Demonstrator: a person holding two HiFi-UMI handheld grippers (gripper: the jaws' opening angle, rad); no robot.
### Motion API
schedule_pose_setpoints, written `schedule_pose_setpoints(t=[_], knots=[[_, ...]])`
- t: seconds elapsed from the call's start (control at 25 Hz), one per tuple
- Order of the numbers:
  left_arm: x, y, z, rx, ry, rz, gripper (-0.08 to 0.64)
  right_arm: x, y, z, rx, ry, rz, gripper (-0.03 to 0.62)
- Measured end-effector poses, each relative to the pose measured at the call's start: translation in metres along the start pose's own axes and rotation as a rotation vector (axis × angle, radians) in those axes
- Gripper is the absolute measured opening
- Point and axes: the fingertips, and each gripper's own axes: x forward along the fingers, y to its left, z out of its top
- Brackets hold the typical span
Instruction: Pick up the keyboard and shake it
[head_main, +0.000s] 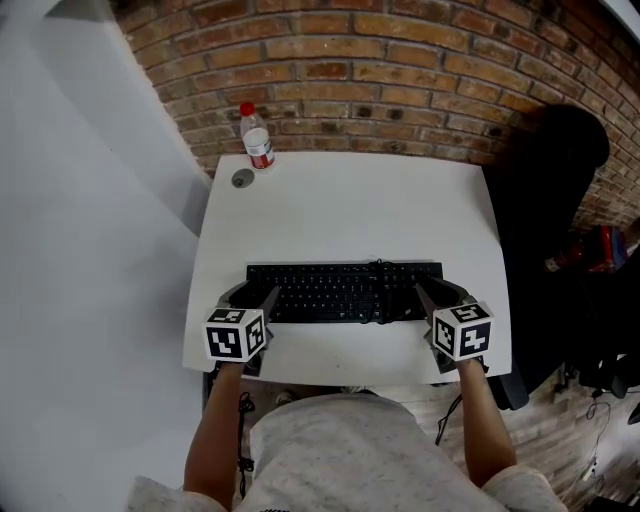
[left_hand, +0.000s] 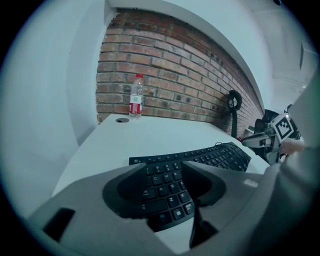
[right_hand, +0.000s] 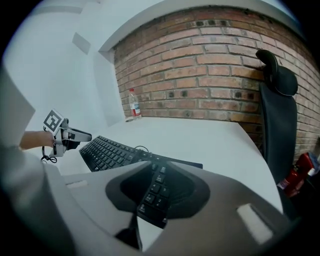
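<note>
Keyboard (head_main: 345, 290) lies flat at the near edge of the table (head_main: 350, 200), left gripper (head_main: 252, 297) and right gripper (head_main: 442, 293) at its ends, both jaws parted over the keys, gripping nothing (lift not begun); next, likely, an even pinch on each end

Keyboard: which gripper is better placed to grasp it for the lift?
Left, marginally. The left gripper has its jaws wide apart with one end of the keyboard between them; the right gripper shows a narrower gap at the other end. Neither grips.
</note>
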Motion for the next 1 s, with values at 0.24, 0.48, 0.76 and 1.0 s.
schedule_pose_setpoints(t=[0.24,0.48,0.76,1.0], knots=[[0.007,0.022,-0.01,-0.04,0.038,0.06,0.258,0.009,-0.03,-0.007,0.015,0.032,-0.002,0.154],[0.014,0.033,-0.012,-0.093,0.049,0.082,0.296,0.017,-0.05,-0.014,0.031,0.061,0.007,0.191],[0.022,0.033,-0.014,-0.172,0.06,0.054,0.342,0.025,-0.062,-0.016,0.143,0.088,0.064,0.258],[0.031,0.03,-0.015,-0.18,0.101,0.011,0.367,0.033,-0.063,-0.022,0.229,0.14,0.113,0.334]])
